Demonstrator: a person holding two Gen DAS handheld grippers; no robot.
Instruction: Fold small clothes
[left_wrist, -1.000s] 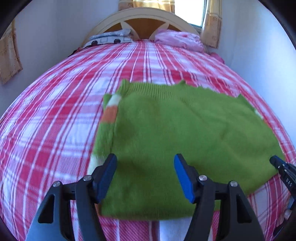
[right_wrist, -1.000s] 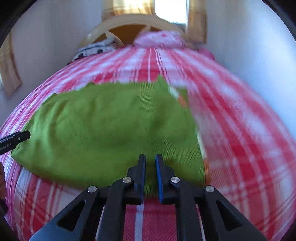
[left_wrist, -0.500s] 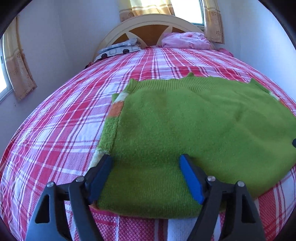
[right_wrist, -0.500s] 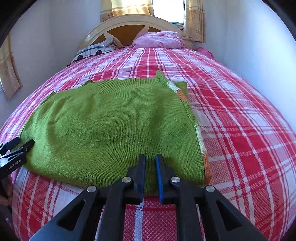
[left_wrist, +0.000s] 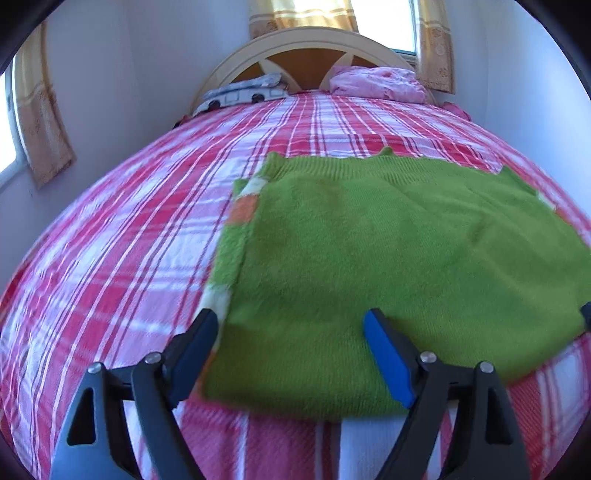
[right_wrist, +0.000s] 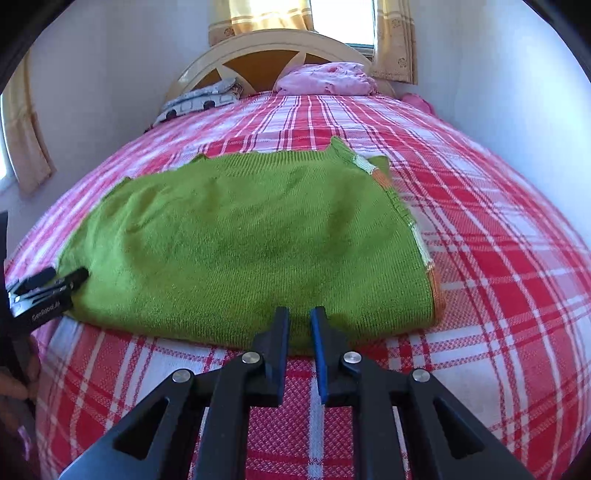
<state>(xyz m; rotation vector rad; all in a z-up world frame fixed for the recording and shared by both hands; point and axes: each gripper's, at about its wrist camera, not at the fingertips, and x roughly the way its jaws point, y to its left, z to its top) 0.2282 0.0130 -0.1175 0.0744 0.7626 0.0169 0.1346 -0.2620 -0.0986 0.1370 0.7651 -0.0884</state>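
A green sweater (left_wrist: 388, 258) lies flat on the bed (left_wrist: 129, 240), spread over the red, pink and white checked cover. In the left wrist view it fills the picture from the centre out to 3 o'clock, with its near hem at 6 o'clock. A strip of white, orange and green bands (left_wrist: 242, 210), seemingly a tucked sleeve, shows along its edge at 9 to 10 o'clock.

The left hand-held gripper (left_wrist: 291, 354) is released and its jaws are opening. They stand wide over the near corner of the sweater; the cloth lies between and under them, but the pads do not press on it. The left pad sits just at the sweater's striped edge, the right pad over plain green knit.

The right hand-held gripper (right_wrist: 300, 325) has its jaws nearly together, with only a narrow gap between the blue pads. The tips sit at the sweater's near hem at 6 o'clock in its own view; whether they pinch the cloth I cannot tell. In that view the left hand-held gripper shows at 9 o'clock, at the sweater's other near corner.

At 12 o'clock, by the headboard (right_wrist: 273, 48), lie a pink bundle (right_wrist: 325, 79) and a patterned pillow (right_wrist: 199, 101). Yellow curtains (right_wrist: 395, 40) hang by the window.
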